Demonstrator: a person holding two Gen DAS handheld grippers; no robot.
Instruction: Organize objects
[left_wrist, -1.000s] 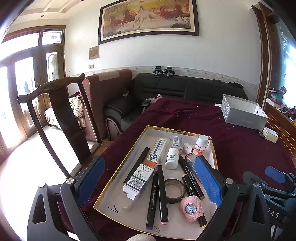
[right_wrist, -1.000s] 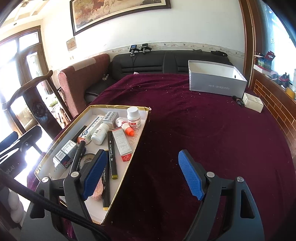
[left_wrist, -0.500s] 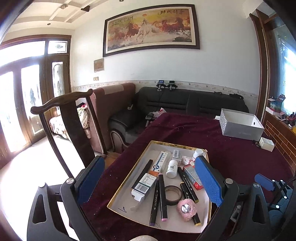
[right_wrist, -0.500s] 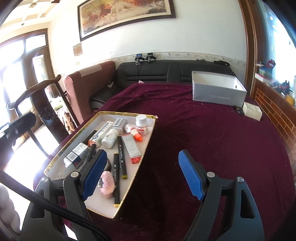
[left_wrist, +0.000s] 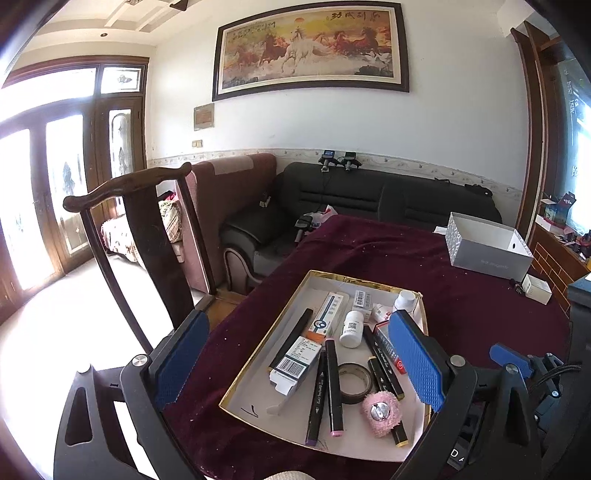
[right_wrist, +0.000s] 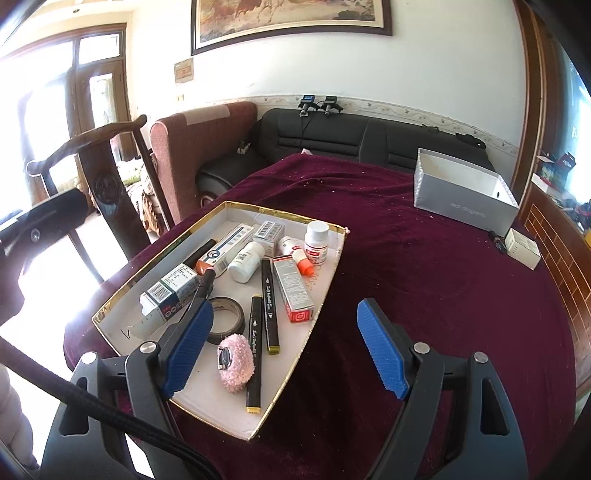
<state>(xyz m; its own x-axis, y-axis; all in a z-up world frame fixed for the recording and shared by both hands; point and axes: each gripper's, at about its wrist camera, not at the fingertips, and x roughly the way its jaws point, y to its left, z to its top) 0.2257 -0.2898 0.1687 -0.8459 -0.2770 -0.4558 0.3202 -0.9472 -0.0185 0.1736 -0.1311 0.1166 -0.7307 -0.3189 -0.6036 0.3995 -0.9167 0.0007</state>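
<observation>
A wide tabletop (right_wrist: 424, 280) under a dark red cloth takes up most of the room in front of me. Near its front left edge sits a shallow gold-rimmed tray (right_wrist: 334, 280), and far across, well apart from it, an open grey box (right_wrist: 465, 210). The tray lies low between and ahead of both grippers.

The left gripper (left_wrist: 299, 358) hangs over the tray's near end, its blue pads spread wide with nothing between them but air; the tray shows through the gap. The right gripper (right_wrist: 284, 347) stands just as wide and empty, its left pad over the tray's near corner, its right pad over bare cloth.

Inside the tray (a crowded lot) lie a long red and white carton (right_wrist: 295, 291), a barcoded box (right_wrist: 168, 291), several black markers (right_wrist: 267, 291), a white bottle (right_wrist: 245, 260) on its side, and an upright white bottle (right_wrist: 316, 242) at the far corner. Nearer the grippers sit a roll of dark tape (right_wrist: 231, 317) and, touching a marker, a small pink fluffy pad (right_wrist: 236, 362).
</observation>
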